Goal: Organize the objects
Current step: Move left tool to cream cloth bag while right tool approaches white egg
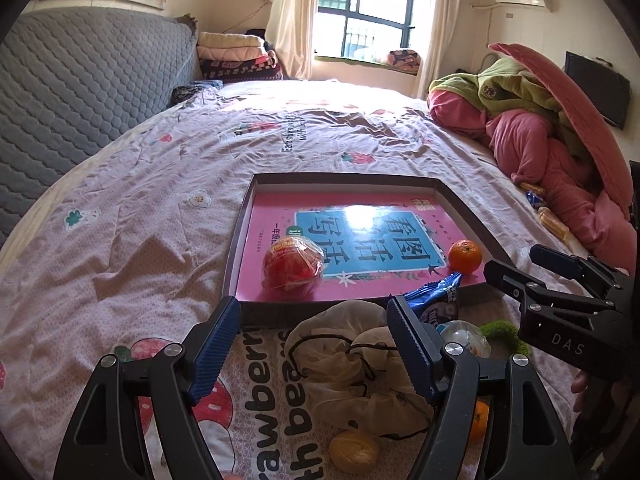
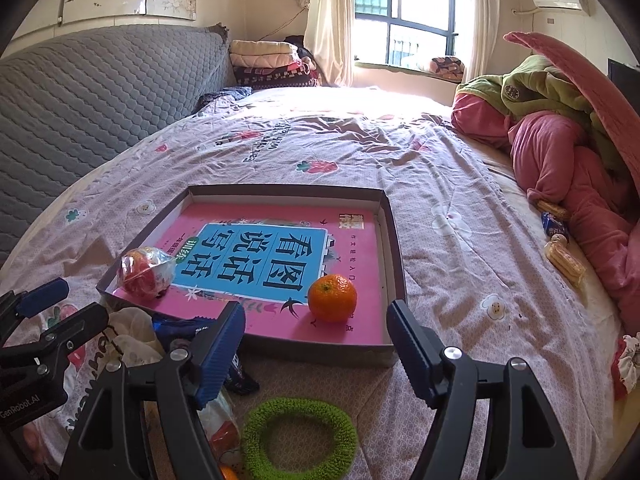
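Shallow box (image 2: 394, 240) on bed, pink book flat inside. Orange (image 2: 332, 298) and wrapped red fruit (image 2: 146, 267) sit in box. Green ring (image 2: 300, 436), blue snack pack (image 1: 434, 294), cloth bag (image 1: 360, 364) just outside box's near edge.

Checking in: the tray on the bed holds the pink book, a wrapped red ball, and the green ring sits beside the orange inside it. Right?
Not quite. The green ring lies on the bedsheet outside the tray, nearer than its front wall, as the right wrist view shows. The pink book, wrapped red ball and orange are in the tray.
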A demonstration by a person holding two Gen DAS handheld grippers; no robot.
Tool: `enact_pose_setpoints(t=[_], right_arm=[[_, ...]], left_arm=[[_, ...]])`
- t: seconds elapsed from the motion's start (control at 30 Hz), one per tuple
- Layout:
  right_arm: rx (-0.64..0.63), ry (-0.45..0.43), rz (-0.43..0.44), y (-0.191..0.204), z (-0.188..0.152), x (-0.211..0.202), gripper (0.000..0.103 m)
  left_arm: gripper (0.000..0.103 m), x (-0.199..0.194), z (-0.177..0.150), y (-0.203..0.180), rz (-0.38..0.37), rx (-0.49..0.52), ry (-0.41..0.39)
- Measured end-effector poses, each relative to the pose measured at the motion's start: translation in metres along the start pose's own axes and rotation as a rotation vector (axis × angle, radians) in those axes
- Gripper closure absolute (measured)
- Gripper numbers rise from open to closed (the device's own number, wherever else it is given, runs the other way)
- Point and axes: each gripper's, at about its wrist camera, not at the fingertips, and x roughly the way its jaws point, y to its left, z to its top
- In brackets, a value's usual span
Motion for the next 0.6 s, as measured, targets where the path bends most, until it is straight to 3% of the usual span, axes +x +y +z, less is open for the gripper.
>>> enact_pose_setpoints(t=[0.6], right_arm=[[-0.119,-0.004,0.074,0.028,-0.020,-0.021,0.030]], left_arm=[[0.026,0.003,-0.009,0.008,-0.004,0.021,0.054]])
